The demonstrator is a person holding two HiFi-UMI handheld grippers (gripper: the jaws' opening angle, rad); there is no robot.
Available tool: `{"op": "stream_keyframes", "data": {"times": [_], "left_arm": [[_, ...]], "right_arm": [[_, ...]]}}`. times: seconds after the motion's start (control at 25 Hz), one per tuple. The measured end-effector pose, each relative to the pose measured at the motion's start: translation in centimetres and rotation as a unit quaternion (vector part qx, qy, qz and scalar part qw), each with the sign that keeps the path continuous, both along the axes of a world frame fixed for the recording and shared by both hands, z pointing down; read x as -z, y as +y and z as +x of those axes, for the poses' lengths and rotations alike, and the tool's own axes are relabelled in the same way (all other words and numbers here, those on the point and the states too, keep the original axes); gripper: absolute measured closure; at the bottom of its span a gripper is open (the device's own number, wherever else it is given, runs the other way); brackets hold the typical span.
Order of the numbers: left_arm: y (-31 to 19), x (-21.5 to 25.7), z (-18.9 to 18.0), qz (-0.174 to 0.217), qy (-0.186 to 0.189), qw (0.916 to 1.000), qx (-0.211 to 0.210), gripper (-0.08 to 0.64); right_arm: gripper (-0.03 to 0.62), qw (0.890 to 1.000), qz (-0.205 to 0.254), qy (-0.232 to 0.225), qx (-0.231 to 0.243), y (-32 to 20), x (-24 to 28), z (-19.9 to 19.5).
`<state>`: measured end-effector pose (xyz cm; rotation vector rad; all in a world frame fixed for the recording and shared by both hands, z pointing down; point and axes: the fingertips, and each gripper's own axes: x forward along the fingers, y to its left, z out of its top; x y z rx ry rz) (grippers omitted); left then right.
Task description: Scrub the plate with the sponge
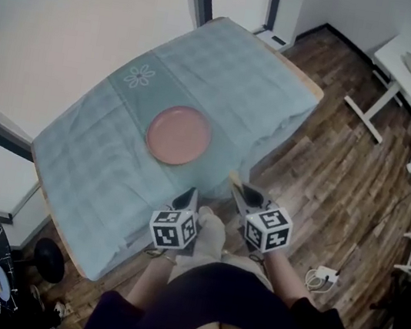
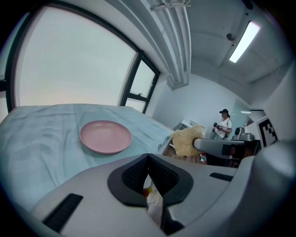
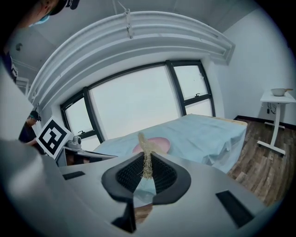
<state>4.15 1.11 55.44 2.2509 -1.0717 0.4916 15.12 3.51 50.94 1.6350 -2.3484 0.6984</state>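
A pink plate (image 1: pixel 179 135) lies empty on the table's light blue cloth (image 1: pixel 237 71), near the middle. Both grippers hover off the table's near edge, short of the plate. My right gripper (image 1: pixel 239 189) is shut on a thin yellowish sponge (image 1: pixel 233 177); in the right gripper view the sponge (image 3: pixel 146 157) stands edge-on between the jaws, with the plate (image 3: pixel 156 144) behind it. My left gripper (image 1: pixel 191 193) is shut with nothing in it. Its own view shows the plate (image 2: pixel 106 136) ahead to the left and the sponge (image 2: pixel 187 140) to the right.
Big windows run along the table's far side. A white side table (image 1: pixel 405 64) with a bowl stands on the wooden floor at the right. A person (image 2: pixel 225 124) stands far off. A black stool (image 1: pixel 49 259) and a white cable (image 1: pixel 323 277) lie near the table.
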Motion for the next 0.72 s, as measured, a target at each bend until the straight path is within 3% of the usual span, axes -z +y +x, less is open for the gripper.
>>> {"op": "stream_keyframes", "data": {"times": [0.72], "left_arm": [[-15.0,-0.7,-3.9,-0.013,0.006,0.9961,0.088,0.549]], "right_arm": [[0.554,0.994,-0.009,0.043,0.103,-16.5,0.6,-4.2]]}}
